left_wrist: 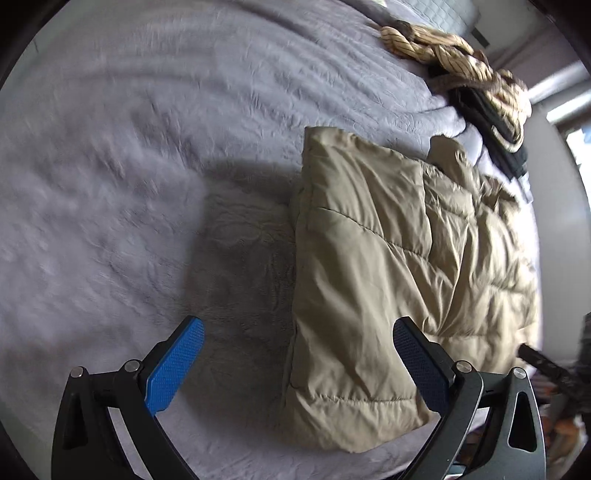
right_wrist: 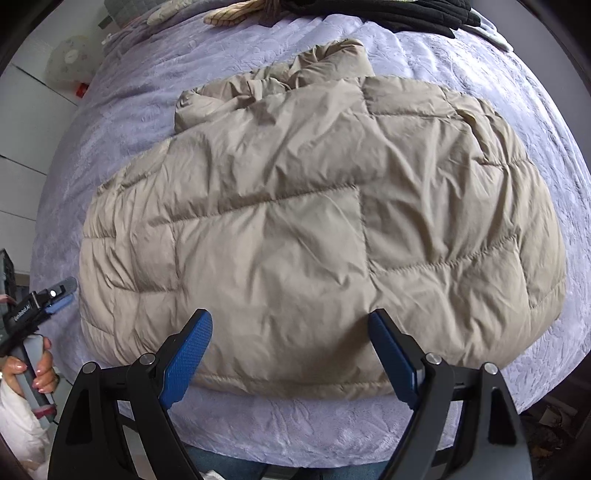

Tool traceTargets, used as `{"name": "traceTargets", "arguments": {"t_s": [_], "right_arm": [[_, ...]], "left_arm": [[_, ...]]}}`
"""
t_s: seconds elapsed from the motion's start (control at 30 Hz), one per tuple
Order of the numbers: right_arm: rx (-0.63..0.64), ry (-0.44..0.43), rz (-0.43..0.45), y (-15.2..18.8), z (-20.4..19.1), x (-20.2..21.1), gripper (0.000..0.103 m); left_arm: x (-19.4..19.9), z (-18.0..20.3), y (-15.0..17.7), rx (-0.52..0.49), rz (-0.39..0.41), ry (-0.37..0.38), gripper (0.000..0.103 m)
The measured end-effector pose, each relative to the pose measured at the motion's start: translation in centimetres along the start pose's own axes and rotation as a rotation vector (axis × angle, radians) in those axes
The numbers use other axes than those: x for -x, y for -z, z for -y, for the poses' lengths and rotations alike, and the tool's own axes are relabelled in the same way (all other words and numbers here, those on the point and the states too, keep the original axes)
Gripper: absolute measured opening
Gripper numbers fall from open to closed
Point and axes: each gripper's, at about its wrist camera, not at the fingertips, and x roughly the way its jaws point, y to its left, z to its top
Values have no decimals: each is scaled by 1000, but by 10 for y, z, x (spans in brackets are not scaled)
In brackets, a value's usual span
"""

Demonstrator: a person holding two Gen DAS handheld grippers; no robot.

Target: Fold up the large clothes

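A beige quilted puffer jacket (right_wrist: 317, 221) lies folded and flat on a lavender bedspread (right_wrist: 546, 122), its collar end bunched at the far side. My right gripper (right_wrist: 291, 314) hangs open just above the jacket's near hem, nothing between its blue pads (right_wrist: 188, 354). In the left wrist view the jacket (left_wrist: 388, 258) fills the right half. My left gripper (left_wrist: 298, 325) is open over the jacket's left edge, one pad above bare bedspread (left_wrist: 129, 184), the other above the fabric. The right wrist view shows the left gripper (right_wrist: 55, 291) at the far left, held by a hand (right_wrist: 37, 365).
A striped beige garment (left_wrist: 443, 48) and black clothes (left_wrist: 495, 125) are heaped at the bed's far end, also black clothes (right_wrist: 406, 14) in the right wrist view. A white round lamp (right_wrist: 70, 59) and white cabinet fronts (right_wrist: 22, 122) stand left of the bed.
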Motion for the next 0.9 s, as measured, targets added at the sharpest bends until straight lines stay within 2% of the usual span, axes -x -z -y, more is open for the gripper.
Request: {"name": "traceTargets", "arguments": {"t_s": [0.07,0.1,0.13,0.17,0.23,0.37,0.5,0.6,0.63,0.67,0.73,0.8,0.9], "right_arm": [[-12,-21,13,-8,-3,-1,66],[-12,-21,13,-11,-5,-3,43],[-11,-17,11,-16,-7,-6,25],[-9,-21,11,-20,-8,-9,21],[-6,-38,13,-25,-10,-13,18],[8,-35,32,-39,-12,-25,17],[13,-33,61,-52,-11,-37,17],[11,-25,46,-57,-9,-52,17],[11,-22,40,-57,-9,-56,17],[12,-20,35,-57,-8,-60,17],[8,-17,25,-57,-6,-67,17],[-8,-31,15,-59,-1,-72,17],[-44,-73,-1,-59,9,-76,17]], "left_arm": [[-10,-8,-4,22,-24,59,102],[-18,-11,-7,23,-43,101,102],[-24,-12,-9,23,-60,134,102],[-33,-13,-13,25,-84,170,102],[-50,-11,-18,19,-127,233,102],[-79,1,-24,-34,-201,320,102],[-105,9,-29,-79,-258,333,102],[-110,11,-32,-72,-271,360,102],[-110,13,-31,-74,-270,371,86],[-111,16,-31,-73,-282,417,54],[-107,22,-31,-54,-291,475,35],[-93,37,-29,-92,-266,467,27],[-69,60,-28,-122,-243,500,26]]}}
